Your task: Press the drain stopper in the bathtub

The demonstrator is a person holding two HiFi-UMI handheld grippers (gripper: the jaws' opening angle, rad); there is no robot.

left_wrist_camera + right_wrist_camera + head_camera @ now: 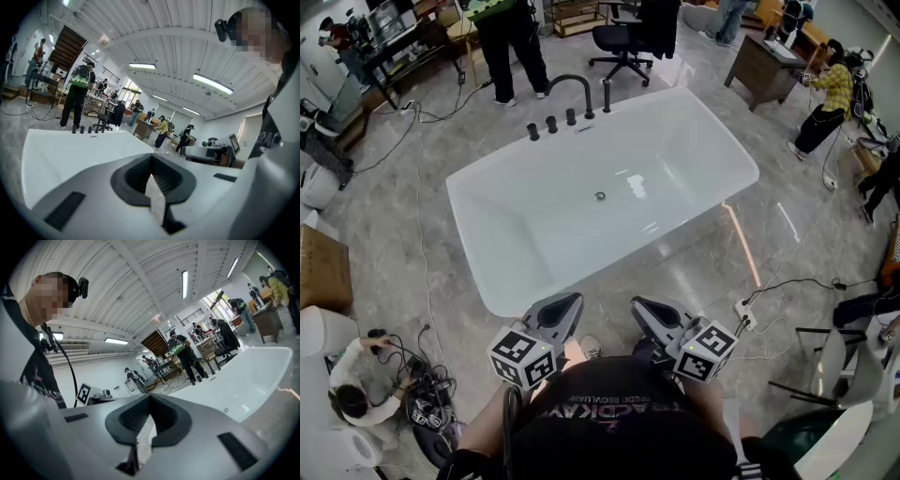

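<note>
Light: bright, even, indoor. Source is the ceiling tube lights (213, 83), which show as clipped white bars in both gripper views. In the head view the white bathtub (516, 234) is close to overexposed, with small highlights on its bottom. A pale streak of glare lies on the polished floor (712, 272) beside it. Shadows are soft and short. Both gripper views show strong fisheye bending and black corners. The left gripper (150, 157) and right gripper (150, 395) are slightly soft near the lens.

Lab hall: desks (766, 62), floor cables (797, 279), freestanding bathtub (470, 246).
</note>
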